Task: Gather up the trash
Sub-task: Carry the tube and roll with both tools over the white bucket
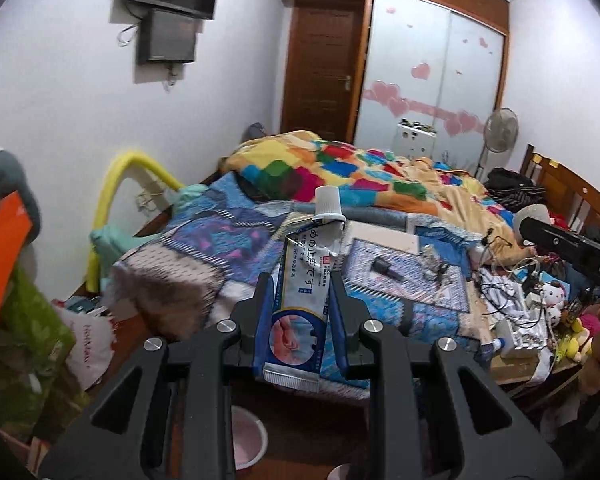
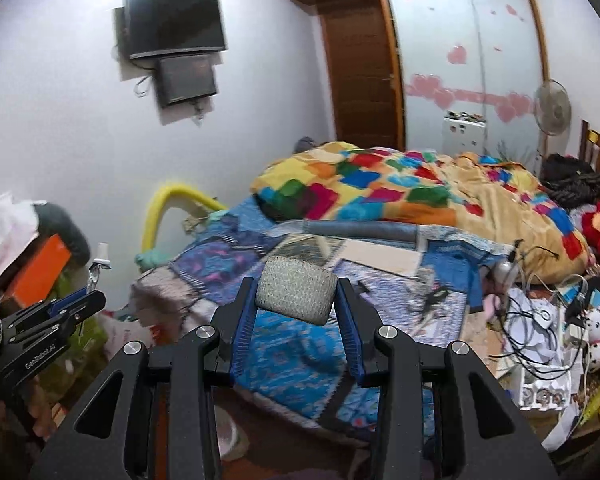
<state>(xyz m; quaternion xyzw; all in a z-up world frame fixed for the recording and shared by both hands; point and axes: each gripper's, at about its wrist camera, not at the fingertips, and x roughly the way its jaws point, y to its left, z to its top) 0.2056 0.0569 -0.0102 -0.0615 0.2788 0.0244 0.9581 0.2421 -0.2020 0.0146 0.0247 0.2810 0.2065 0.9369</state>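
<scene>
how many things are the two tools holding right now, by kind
squeezed tube with white cap, in the left tool: 1
grey textured roll-shaped item, in the right tool: 1
total: 2
</scene>
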